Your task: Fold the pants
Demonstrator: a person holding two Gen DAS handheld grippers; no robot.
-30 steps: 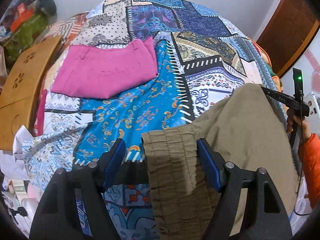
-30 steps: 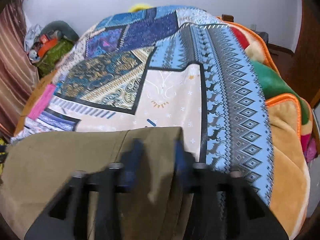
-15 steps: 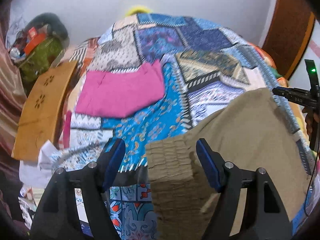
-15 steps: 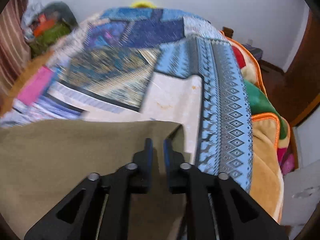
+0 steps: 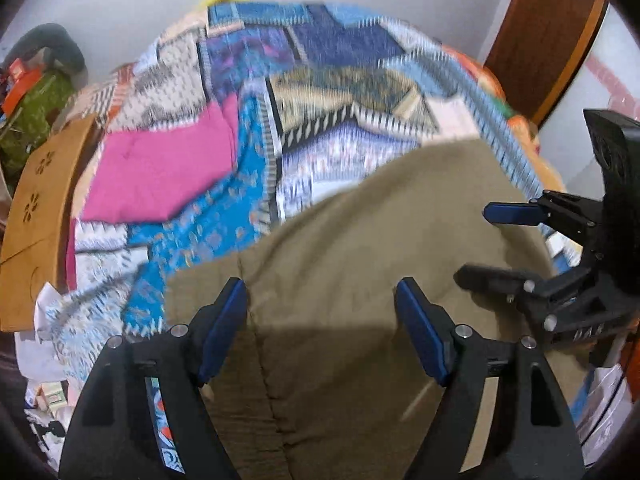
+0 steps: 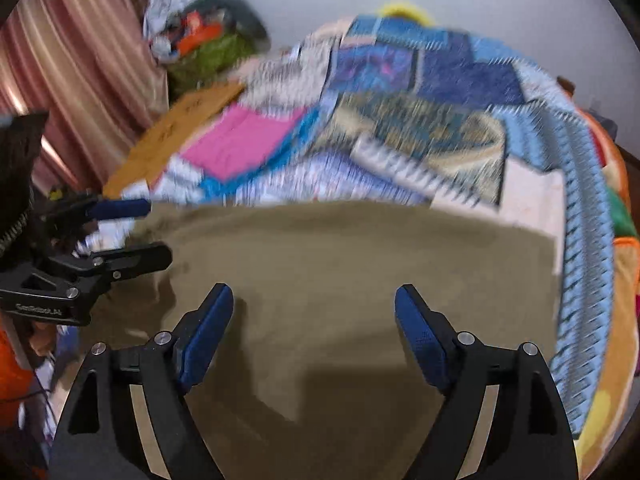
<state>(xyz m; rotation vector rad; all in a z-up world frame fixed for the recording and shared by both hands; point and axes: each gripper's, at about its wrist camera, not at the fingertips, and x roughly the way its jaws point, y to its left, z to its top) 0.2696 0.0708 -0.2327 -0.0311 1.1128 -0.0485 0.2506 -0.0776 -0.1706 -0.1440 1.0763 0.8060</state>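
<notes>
Olive-khaki pants [image 5: 360, 248] lie spread on a patchwork bedspread [image 5: 320, 64], also seen in the right wrist view [image 6: 360, 264]. My left gripper [image 5: 322, 300] is open and empty just above the pants near their left part. My right gripper [image 6: 314, 304] is open and empty over the middle of the pants. The right gripper shows open at the right edge of the left wrist view [image 5: 476, 244]. The left gripper shows open at the left edge of the right wrist view [image 6: 156, 232]. Both views are blurred.
A folded pink garment [image 5: 160, 168] lies on the bedspread beyond the pants, also in the right wrist view [image 6: 240, 144]. A wooden board [image 5: 44, 196] stands at the bed's left. Clutter [image 6: 204, 44] sits by a curtain [image 6: 76, 80]. A brown door [image 5: 548, 36] is at the right.
My right gripper, shut on the pants' edge half a second ago, has opened and let go. Both grippers have moved over the pants, which now lie flatter and cover more of the bed.
</notes>
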